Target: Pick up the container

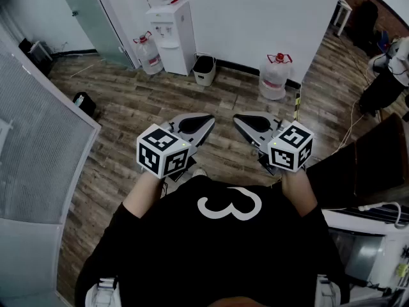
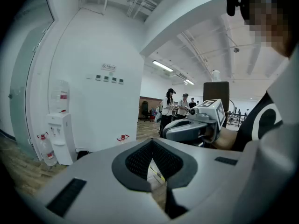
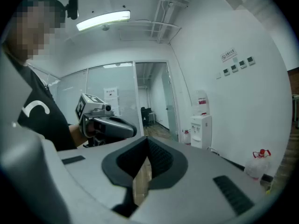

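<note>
left gripper (image 1: 206,123): grey plastic, two jaws, marker cube at the back; jaws closed together, nothing between them.
right gripper (image 1: 238,121): same build, just beside the left one; jaws closed, empty.
container: cannot tell which thing it is; a small pale waste bin (image 1: 204,69) stands on the brown wooden floor (image 1: 128,107) at the white wall's foot.

My head view: dim, even light, soft shadows. My gripper views: ceiling tube (image 3: 103,20) glares; fisheye bending, black vignetted corners.

I count two grippers: left gripper (image 1: 208,122), right gripper (image 1: 238,119). Two water jugs: left jug (image 1: 148,54), right jug (image 1: 275,77). One water dispenser (image 1: 173,36). One bin (image 1: 204,70).
</note>
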